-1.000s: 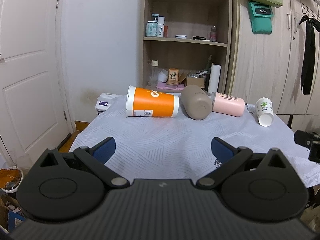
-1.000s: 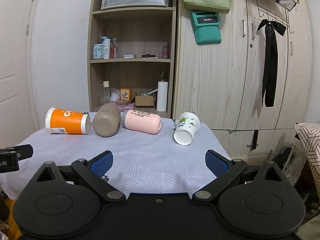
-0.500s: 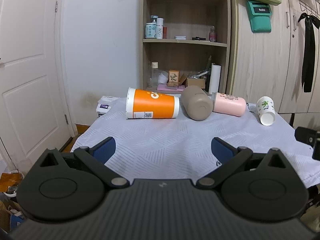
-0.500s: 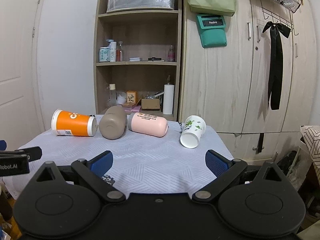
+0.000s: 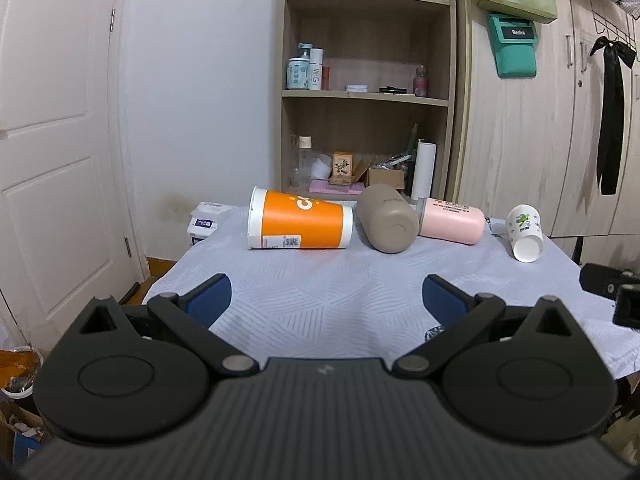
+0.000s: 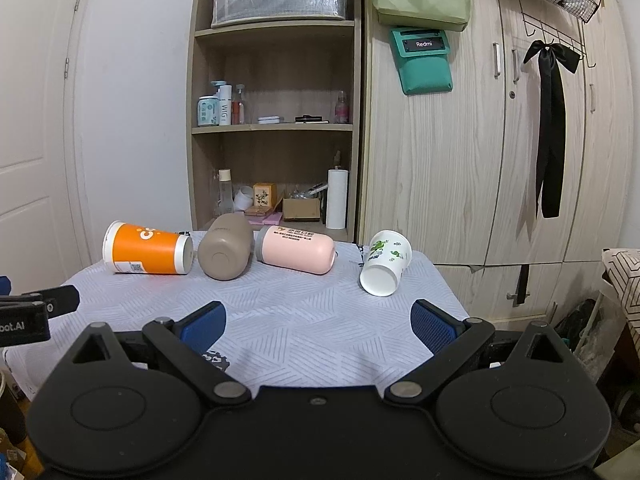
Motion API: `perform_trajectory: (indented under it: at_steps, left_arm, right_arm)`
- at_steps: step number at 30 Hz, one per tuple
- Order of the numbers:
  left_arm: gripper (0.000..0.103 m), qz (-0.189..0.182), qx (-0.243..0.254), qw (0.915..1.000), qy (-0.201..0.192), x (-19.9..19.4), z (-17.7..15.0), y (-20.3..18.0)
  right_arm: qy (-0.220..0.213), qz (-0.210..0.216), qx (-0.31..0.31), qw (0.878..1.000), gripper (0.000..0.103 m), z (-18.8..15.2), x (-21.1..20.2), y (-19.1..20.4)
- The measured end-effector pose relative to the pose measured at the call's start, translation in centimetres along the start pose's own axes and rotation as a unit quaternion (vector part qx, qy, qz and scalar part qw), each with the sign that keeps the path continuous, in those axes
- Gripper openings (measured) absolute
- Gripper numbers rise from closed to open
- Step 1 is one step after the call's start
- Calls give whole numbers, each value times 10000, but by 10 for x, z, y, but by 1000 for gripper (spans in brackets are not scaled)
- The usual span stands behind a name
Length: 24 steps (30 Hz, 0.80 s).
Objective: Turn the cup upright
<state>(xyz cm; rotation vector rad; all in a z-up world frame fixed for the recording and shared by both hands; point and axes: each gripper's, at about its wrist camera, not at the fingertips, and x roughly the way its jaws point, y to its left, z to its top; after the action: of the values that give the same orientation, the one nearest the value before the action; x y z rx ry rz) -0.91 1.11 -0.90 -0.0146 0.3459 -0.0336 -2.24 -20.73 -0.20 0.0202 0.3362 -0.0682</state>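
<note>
Cups lie on their sides in a row along the far edge of the table (image 5: 328,304), 4 of them. I see the orange cup (image 5: 300,220) nearest the far left corner, its wide rim turned toward the left edge. Just beside it lies the brown cup (image 5: 387,218), its flat base facing me, and it seems to touch the pink cup (image 5: 450,220) on its other side, though I cannot tell for sure. The white cup (image 6: 385,263) with green prints lies apart from those 3, near the far right corner, tilted with its base toward me.

My left gripper (image 5: 326,300) hangs over the near edge of the table with its blue pads spread wide, holding nothing. My right gripper (image 6: 316,322) is likewise wide and holds nothing, over the near edge further to the right. Both are well apart from every cup.

A white packet (image 5: 206,224) sits past the far left corner. Behind the table stands a wooden shelf (image 6: 276,128) with bottles and small boxes, next to a wardrobe (image 6: 480,160).
</note>
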Motion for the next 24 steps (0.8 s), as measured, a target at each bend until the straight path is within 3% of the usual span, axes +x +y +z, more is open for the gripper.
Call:
perform_trajectory:
  at_steps: [19, 24]
  left_arm:
    - [103, 65, -26, 9998, 206, 5, 2, 2]
    - [103, -126, 75, 9992, 373, 12, 17, -5]
  right_arm:
    - [74, -14, 49, 10000, 101, -1, 3, -3]
    - [82, 232, -5, 9997, 101, 5, 8, -12]
